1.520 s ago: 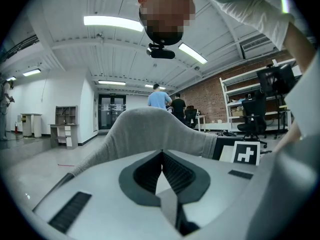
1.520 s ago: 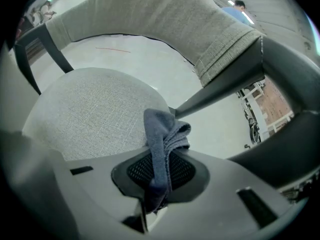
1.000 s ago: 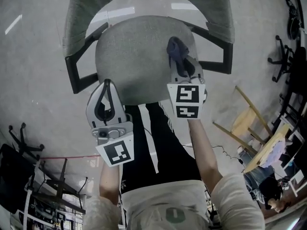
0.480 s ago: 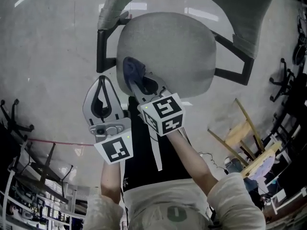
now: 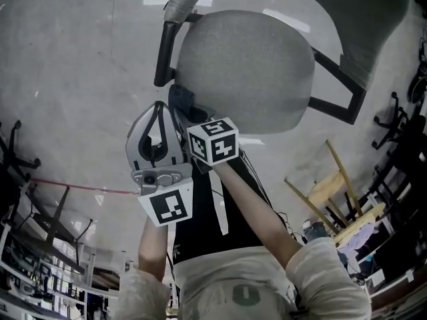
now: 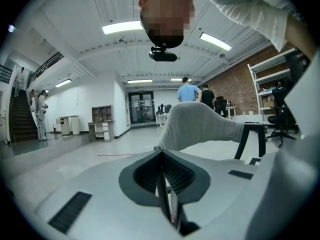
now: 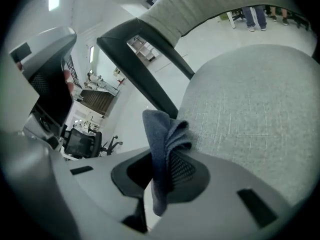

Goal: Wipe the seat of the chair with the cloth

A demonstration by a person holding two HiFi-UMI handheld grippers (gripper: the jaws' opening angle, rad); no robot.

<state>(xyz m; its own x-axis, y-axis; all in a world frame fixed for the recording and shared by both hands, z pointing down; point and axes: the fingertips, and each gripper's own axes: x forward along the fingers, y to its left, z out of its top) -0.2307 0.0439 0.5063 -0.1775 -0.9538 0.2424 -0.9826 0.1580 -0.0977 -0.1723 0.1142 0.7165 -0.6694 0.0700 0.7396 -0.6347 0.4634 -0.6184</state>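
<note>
The grey upholstered chair seat fills the top of the head view, with a black armrest on its left side. My right gripper is shut on a dark blue cloth, which is pressed at the seat's near left edge, just below that armrest. The right gripper view shows the cloth bunched between the jaws of my right gripper, touching the seat beside the armrest. My left gripper hangs just left of the right one, off the seat, shut and empty.
The chair's grey backrest curves round the far right. A wooden frame stands on the floor at right. Office chair bases sit at the left. Shelving and distant people appear in the left gripper view.
My right gripper has swept the cloth from the seat's right part across to its near left edge. The left gripper stays shut beside it.
</note>
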